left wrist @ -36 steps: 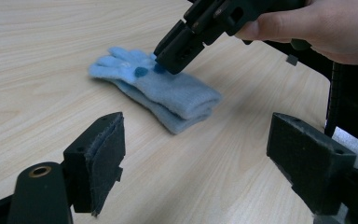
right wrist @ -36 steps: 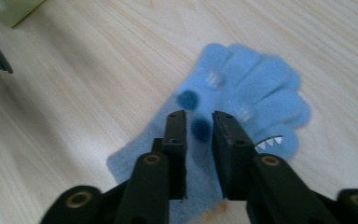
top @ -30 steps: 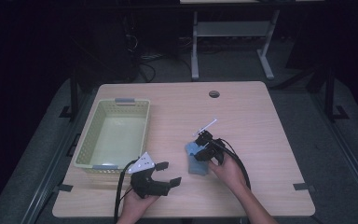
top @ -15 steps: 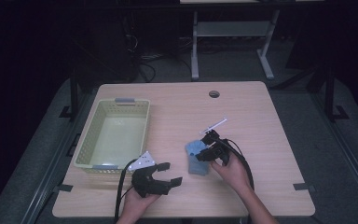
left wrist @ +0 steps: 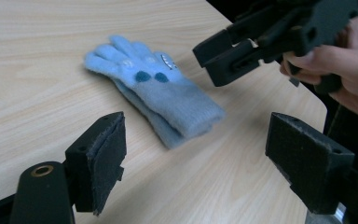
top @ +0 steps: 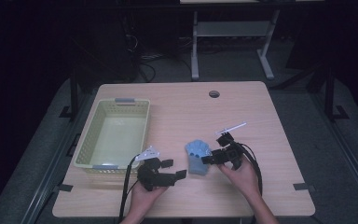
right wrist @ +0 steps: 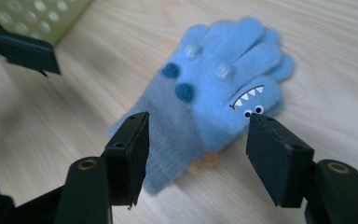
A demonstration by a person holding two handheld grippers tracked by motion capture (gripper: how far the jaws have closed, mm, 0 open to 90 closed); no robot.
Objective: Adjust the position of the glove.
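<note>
I am working over the rectangular light-wood table [top: 177, 107], with bare surface lying open on all sides of the work. The pale green perforated plastic basket [top: 113, 133] is sitting empty at my left, well apart from the table's right edge. The blue knitted glove with dark spots [top: 198, 156] is lying flat between my two grippers, near the front edge. My right gripper [right wrist: 196, 154] is hovering just over the glove's cuff, jaws wide open, holding nothing. My left gripper [left wrist: 193, 163] is waiting beside the glove, jaws likewise wide and empty. Judged step: approaching to grasp. The next move probably calls for lowering and closing on the cuff.
</note>
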